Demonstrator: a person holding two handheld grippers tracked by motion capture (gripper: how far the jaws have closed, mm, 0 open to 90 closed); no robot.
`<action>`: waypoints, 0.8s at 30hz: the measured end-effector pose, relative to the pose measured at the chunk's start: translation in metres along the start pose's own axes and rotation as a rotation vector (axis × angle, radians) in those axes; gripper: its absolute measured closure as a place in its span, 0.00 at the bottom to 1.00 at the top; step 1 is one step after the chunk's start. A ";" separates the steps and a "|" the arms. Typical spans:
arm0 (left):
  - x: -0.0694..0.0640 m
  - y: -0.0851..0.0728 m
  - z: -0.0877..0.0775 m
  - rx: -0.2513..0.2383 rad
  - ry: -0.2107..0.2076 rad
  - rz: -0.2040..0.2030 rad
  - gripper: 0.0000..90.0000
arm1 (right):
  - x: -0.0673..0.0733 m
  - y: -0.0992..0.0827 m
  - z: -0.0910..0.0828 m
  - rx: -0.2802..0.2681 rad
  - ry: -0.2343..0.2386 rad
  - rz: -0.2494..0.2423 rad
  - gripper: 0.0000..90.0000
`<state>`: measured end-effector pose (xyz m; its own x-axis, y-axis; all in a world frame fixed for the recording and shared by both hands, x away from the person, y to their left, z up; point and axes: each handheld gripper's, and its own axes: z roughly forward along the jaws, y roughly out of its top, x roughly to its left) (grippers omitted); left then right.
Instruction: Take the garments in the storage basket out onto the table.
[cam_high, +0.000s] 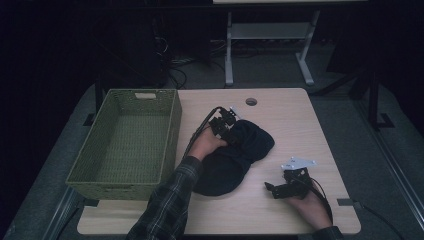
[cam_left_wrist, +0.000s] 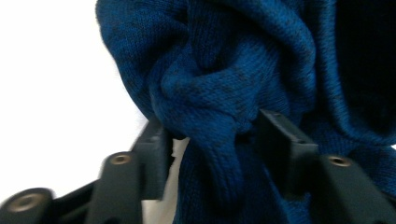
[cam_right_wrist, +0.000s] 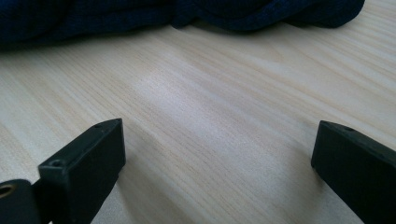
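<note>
Nearest the camera, the right tongs (cam_high: 280, 189) rest wide open and empty on the desk (cam_high: 300, 125), while the left tongs (cam_left_wrist: 210, 135) pinch a fold of the blue knit garment (cam_high: 235, 155) lying mid-desk, the green basket (cam_high: 170, 125) apparently awaiting it.

1. The place looked like a lab or a recording room, not a home: the surroundings were dark, and only the light wooden table (cam_high: 280, 107) was lit.
2. The table had a round cable hole (cam_high: 251, 101) near its far edge, as office desks do.
3. Behind it, on grey carpet (cam_high: 265, 70), stood the white metal legs of another desk (cam_high: 227, 50).
4. Loose cables (cam_high: 172, 67) lay tangled on the floor beside dark equipment.
</note>
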<state>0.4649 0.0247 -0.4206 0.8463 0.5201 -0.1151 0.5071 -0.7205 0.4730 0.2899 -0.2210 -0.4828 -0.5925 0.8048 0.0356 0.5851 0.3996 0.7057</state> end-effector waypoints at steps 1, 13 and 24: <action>0.000 0.000 -0.002 -0.010 0.008 -0.005 0.47 | 0.000 0.000 0.000 0.000 0.000 0.000 0.03; -0.003 -0.004 -0.041 -0.075 0.076 0.007 0.27 | 0.000 0.000 0.000 0.000 0.001 0.002 0.03; -0.027 -0.031 -0.066 -0.099 0.045 0.002 0.61 | 0.000 0.000 0.000 0.003 0.001 0.004 0.03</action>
<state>0.4155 0.0636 -0.3745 0.8380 0.5403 -0.0759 0.4848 -0.6737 0.5577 0.2897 -0.2207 -0.4826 -0.5905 0.8061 0.0390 0.5893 0.3977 0.7033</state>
